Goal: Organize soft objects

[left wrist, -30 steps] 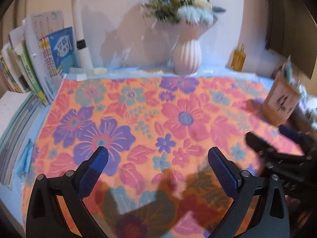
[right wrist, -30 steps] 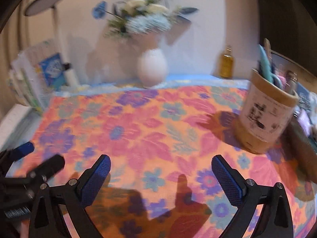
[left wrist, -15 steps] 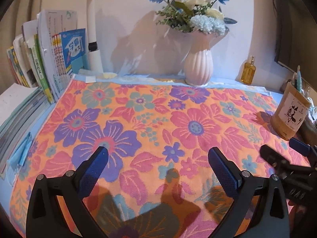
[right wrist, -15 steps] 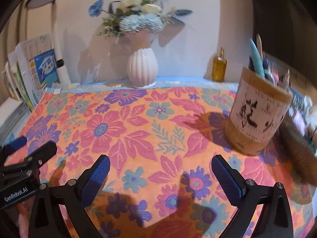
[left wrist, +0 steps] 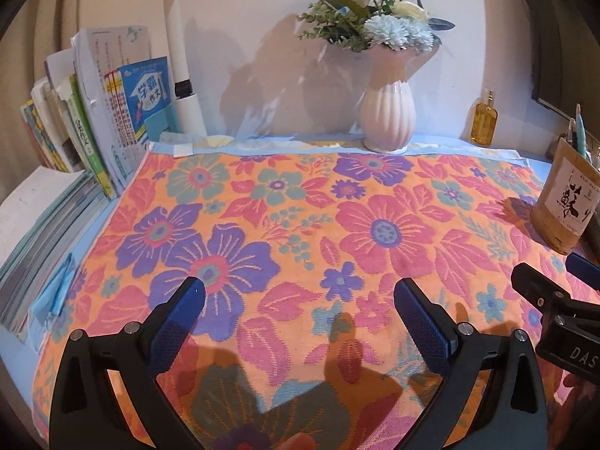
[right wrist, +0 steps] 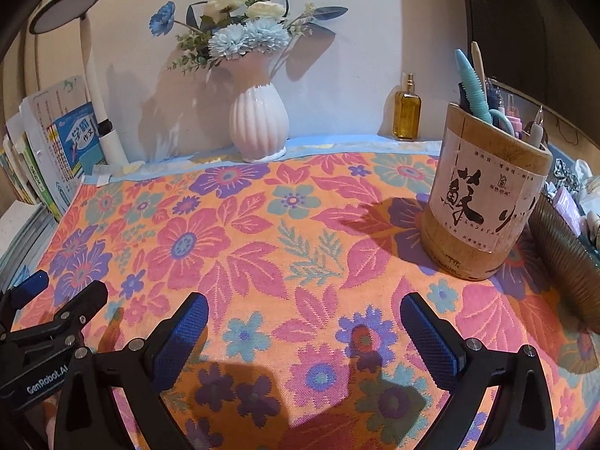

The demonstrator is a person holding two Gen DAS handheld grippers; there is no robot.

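Orange cloth: I see a floral towel (left wrist: 300, 225) in orange, pink, purple and teal spread flat over the desk, filling the middle from the near edge to the far strip of blue cover.
Left gripper (left wrist: 299, 294): I have it hovering above the near left part of the towel, blue fingers spread wide, nothing between them.
Right gripper (right wrist: 303, 309): I have it above the near right part of the towel, fingers likewise parted and holding nothing; it also shows at the right edge of the left wrist view.
Vase (right wrist: 258, 127): pale pink, ribbed, upright at the far edge of the towel, filled with blue and white flowers (right wrist: 243, 33).
Pen holder (right wrist: 483, 195): bamboo cylinder standing on the right side of the towel, pens sticking out of its top.
Bottle (right wrist: 405, 114): small amber glass, against the wall between vase and pen holder.
Books (left wrist: 93, 131): standing in a row at the far left, beside the white lamp post (left wrist: 180, 71).
Flat stack (left wrist: 37, 232): books lying along the towel's left edge.
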